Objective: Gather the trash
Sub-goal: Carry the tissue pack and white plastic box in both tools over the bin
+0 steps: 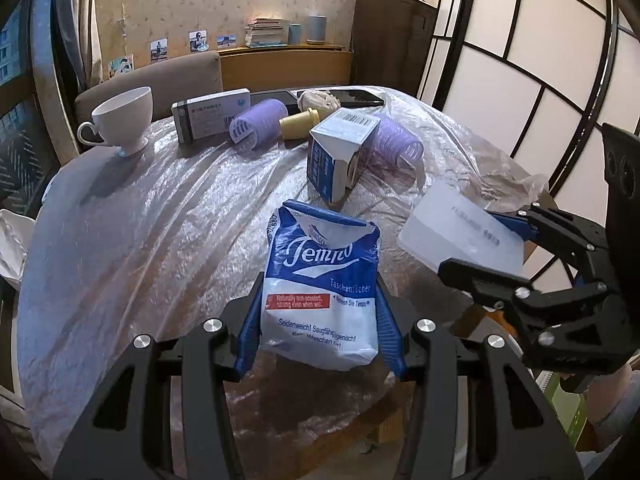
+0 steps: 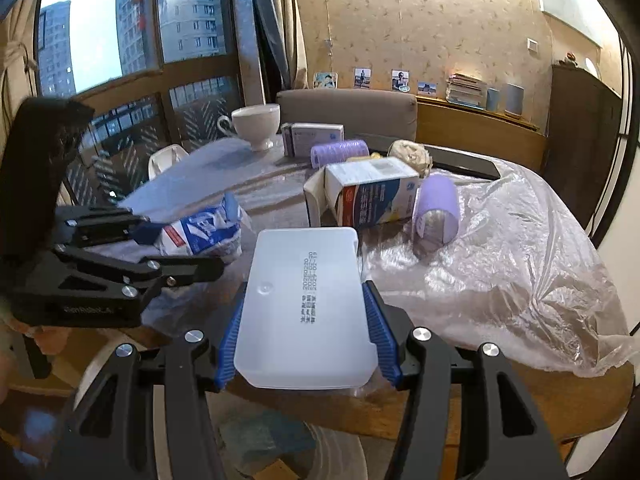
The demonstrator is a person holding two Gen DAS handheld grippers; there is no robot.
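My left gripper is shut on a blue and white Tempo tissue pack, lifted above the plastic-covered table. The same pack shows in the right wrist view between the left gripper's fingers. My right gripper is shut on a flat white plastic box, held over the table's near edge. In the left wrist view that box sits at the right, clamped by the right gripper.
On the table lie an open blue and white carton, two purple hair rollers, a yellow bottle, a flat medicine box, a white cup, a crumpled wad and a dark tablet. A chair stands behind.
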